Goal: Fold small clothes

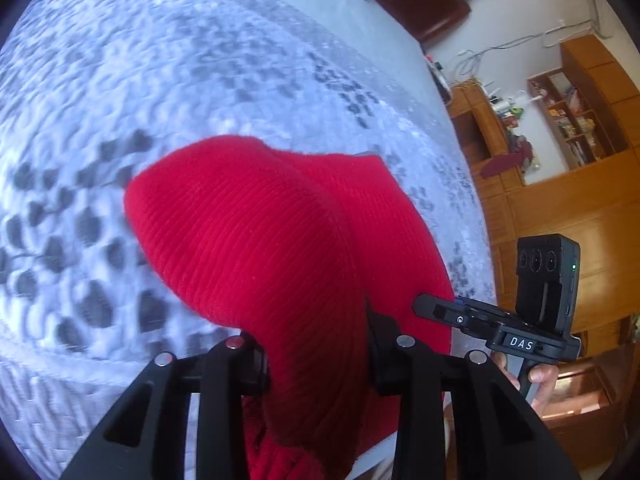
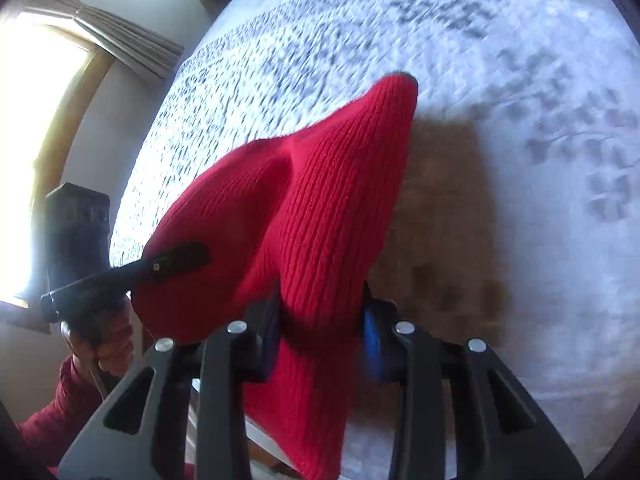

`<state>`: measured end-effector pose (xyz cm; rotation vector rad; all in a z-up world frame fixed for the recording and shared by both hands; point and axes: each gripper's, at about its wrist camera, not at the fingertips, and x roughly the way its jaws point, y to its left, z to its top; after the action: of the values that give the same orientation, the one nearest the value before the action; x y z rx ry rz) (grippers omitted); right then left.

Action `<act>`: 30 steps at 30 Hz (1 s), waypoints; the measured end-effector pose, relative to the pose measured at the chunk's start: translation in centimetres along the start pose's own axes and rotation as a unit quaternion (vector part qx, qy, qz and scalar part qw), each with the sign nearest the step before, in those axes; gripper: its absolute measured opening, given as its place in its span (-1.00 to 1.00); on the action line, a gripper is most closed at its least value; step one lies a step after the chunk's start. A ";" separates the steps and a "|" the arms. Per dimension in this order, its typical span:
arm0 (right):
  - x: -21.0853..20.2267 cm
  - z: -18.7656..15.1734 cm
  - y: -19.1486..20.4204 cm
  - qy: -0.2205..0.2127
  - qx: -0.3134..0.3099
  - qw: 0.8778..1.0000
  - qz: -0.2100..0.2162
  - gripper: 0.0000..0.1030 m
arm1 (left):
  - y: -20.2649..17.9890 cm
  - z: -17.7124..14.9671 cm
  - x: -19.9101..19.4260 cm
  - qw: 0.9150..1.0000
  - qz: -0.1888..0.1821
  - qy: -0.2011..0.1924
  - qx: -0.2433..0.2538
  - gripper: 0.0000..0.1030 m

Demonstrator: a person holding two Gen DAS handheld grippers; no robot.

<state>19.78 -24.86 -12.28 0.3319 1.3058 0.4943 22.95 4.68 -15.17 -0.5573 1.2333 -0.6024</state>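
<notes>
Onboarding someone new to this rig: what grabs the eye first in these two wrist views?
The red knit garment fills the middle of both views, bunched and lifted over the white bedspread with its grey leaf pattern. The left gripper and the right gripper are each clamped on it at the near edge. In the right wrist view, a bright window glares at far left.

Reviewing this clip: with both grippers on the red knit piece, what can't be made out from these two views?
- Which garment the red knit piece is: both views, bunched and cut off by the bottom edge.
- Left gripper and right gripper pads: both wrist views, buried in the knit.
- Bedspread pattern: both views, motion blur.
- Shelf contents: left wrist view, too small.
</notes>
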 end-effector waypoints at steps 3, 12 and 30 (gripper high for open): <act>-3.8 0.7 -2.3 -0.019 -0.006 1.000 -0.021 -0.38 | -3.8 1.0 2.1 1.000 -0.019 -0.006 0.022 -0.33; -9.2 2.4 -13.3 -0.055 0.018 0.997 -0.056 -0.37 | -10.3 1.9 11.4 0.999 -0.002 -0.001 0.052 -0.33; -9.1 -7.0 -19.7 -0.059 0.094 0.994 0.003 0.12 | -11.1 -5.8 12.2 0.991 0.111 0.024 0.064 0.56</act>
<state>14.46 -46.65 -16.26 0.5138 1.2396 0.3510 18.69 -12.10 -17.38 -0.2943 1.2726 -0.5045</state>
